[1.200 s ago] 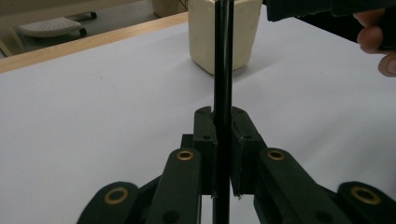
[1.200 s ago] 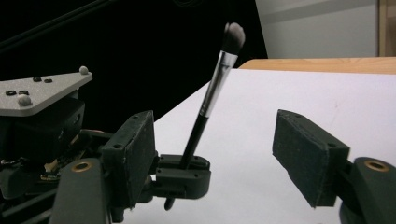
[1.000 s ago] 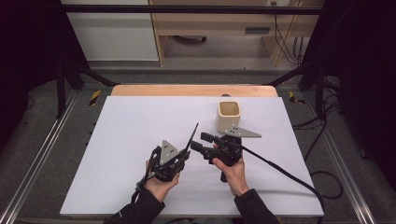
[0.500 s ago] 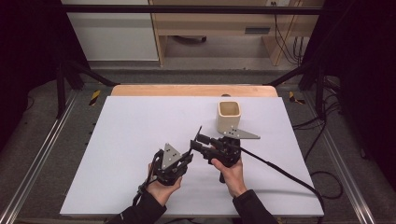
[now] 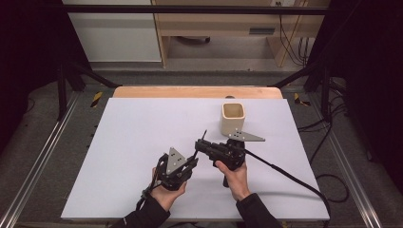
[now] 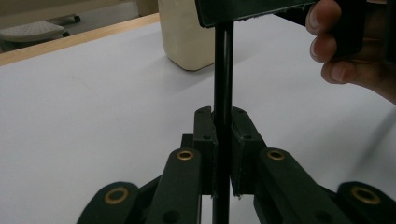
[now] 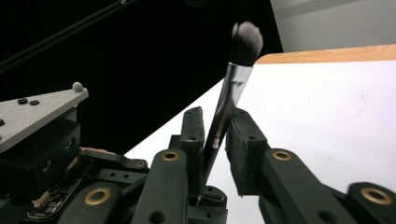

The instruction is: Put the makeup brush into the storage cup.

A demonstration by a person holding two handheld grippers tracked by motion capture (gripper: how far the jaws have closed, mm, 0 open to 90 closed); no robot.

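Your left gripper [image 5: 186,165], low and left of centre in the high view, has its jaws clenched on the thin black handle of the makeup brush [image 7: 232,88]. In the right gripper view the bristle tip stands up toward the top centre.

Your right gripper [image 5: 203,145] reaches in from the right; its jaws have just been closing with the handle between them. One pad touches the handle, the other looks just apart, so count this as not yet gripped.

To do the handover well, finish the squeeze squarely on the handle below the metal ferrule, and release your left jaws only once the brush stops tilting. The cream cup [image 5: 233,118] stands upright above and to the right, on the white table [image 5: 123,128].

Compared with the earlier high views, both hands sit in the same spot; the right jaws are narrower.
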